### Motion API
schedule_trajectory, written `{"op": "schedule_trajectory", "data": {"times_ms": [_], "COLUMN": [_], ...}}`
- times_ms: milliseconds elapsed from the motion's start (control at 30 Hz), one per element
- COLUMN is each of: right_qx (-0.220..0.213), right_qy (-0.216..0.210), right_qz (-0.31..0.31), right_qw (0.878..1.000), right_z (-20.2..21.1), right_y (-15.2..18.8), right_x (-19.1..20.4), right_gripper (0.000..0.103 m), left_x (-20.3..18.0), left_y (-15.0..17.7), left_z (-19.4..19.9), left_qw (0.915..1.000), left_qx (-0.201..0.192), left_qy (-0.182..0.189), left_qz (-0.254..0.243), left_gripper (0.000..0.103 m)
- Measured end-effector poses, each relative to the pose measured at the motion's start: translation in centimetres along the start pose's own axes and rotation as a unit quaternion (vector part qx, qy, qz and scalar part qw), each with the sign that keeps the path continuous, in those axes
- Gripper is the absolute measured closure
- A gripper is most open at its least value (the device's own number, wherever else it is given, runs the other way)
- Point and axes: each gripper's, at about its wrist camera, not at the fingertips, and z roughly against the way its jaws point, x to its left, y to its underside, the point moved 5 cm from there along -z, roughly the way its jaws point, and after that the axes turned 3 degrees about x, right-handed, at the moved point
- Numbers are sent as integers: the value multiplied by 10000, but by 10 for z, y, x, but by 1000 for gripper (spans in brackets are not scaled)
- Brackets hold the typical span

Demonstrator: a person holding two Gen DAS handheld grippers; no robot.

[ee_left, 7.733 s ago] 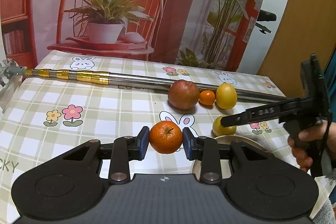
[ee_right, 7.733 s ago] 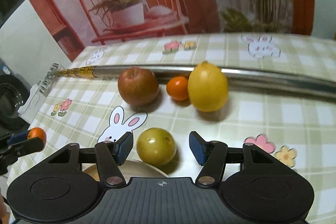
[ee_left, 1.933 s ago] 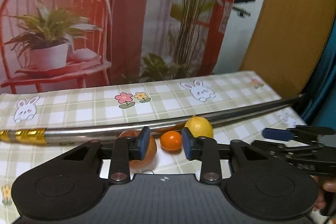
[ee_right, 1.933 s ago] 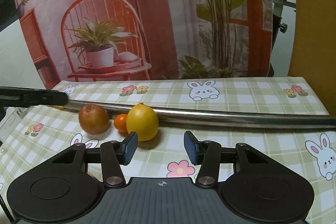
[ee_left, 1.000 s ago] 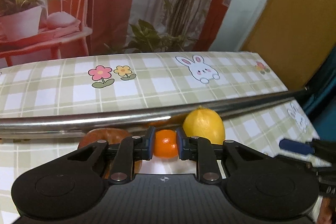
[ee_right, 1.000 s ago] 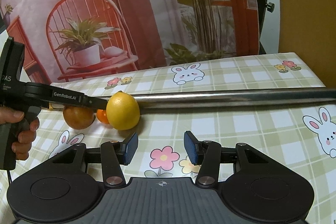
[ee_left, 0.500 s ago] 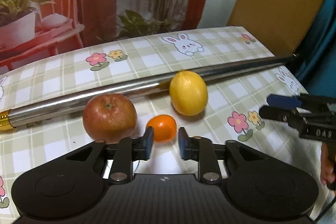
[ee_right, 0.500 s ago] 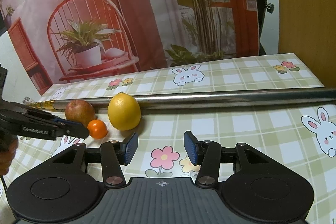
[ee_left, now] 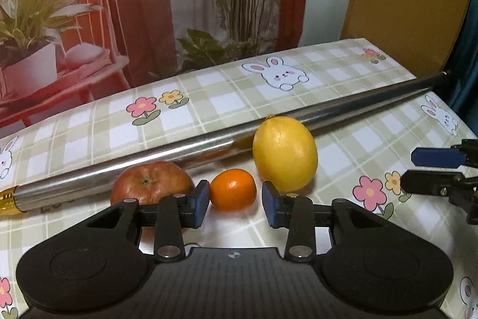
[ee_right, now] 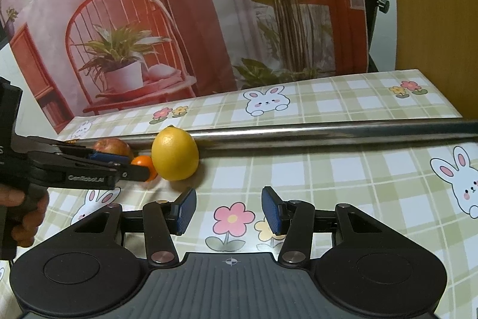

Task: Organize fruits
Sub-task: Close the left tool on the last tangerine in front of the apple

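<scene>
The small orange (ee_left: 233, 189) sits on the checked tablecloth (ee_left: 209, 106), between the red apple (ee_left: 151, 181) on its left and the lemon (ee_left: 284, 153) on its right as the left wrist view shows them; it lies just beside both, and contact with either cannot be judged. All three fruits line up along the near side of a long metal pole (ee_left: 209, 141) that runs across the table, its gold-banded end at the far left of that view. The left gripper (ee_left: 234, 204) stands just in front of the orange with its jaws opening; the blue pads (ee_left: 200, 201) flank the fruit with a small gap on each side and do not press it, so the orange is released and rests on the cloth. In the right wrist view the same gripper reaches in from the left, a hand (ee_right: 22, 213) on its handle, partly covering the apple and orange. The right gripper (ee_right: 228, 210) is held over a flower print on the cloth, near the lemon, jaws parted and nothing between them.
</scene>
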Motion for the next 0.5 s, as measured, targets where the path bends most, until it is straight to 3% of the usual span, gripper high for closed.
{"op": "schedule_trajectory", "data": {"times_ms": [167, 400, 467, 500], "right_qx": [41, 4, 2, -1], "right_qy": [-11, -15, -9, -11], "right_qz": [-59, -54, -66, -71], "right_qw": [10000, 10000, 10000, 10000], "right_z": [-3, 1, 1, 2], "right_y": [2, 2, 1, 1], "right_x": [-2, -2, -2, -3], "right_gripper": [57, 57, 57, 57], "left_x": [-6, -9, -11, -12], "left_y": [0, 16, 25, 29], "left_z": [-2, 18, 27, 31], "left_qw": [9995, 9996, 9993, 9991], "left_qx": [-49, 68, 115, 150], "left_qy": [-169, 94, 199, 282], "left_qz": [-247, -238, -291, -278], "left_gripper": [67, 71, 83, 84]}}
